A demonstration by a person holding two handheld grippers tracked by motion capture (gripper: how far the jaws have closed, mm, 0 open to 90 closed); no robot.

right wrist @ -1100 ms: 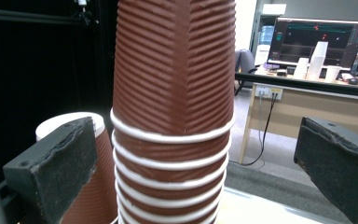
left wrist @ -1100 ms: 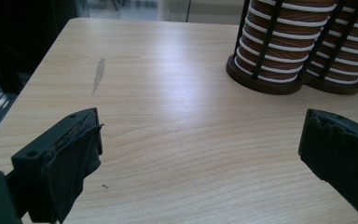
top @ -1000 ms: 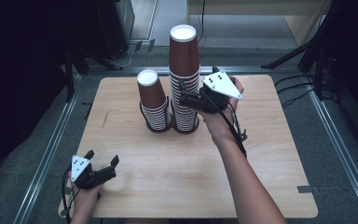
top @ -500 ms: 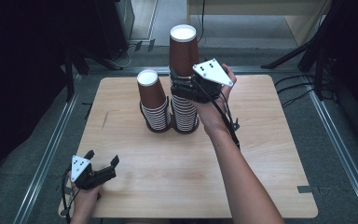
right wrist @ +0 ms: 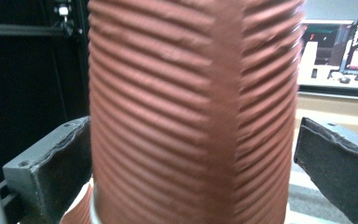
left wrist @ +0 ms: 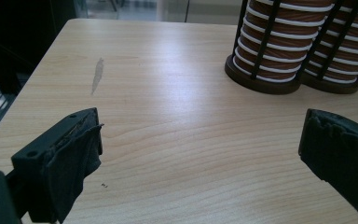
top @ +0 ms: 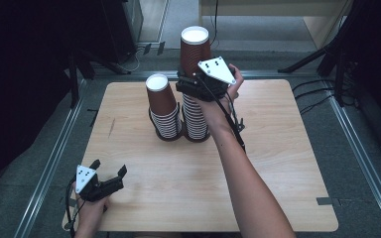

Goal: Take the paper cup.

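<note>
Brown ribbed cup [right wrist: 191, 112], unprinted, between right claw [right wrist: 191, 163]

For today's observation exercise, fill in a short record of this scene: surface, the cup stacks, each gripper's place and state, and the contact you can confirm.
Surface: wooden table
Tall stack: upside-down brown ribbed cups in a black holder, right of the pair
Short stack: same kind, beside it at its left
Right gripper: open, jaws either side of the tall stack's top cup; left jaw at the cup wall, right jaw apart from it
Left gripper: open, low at the table's near left corner, holding nothing
</note>
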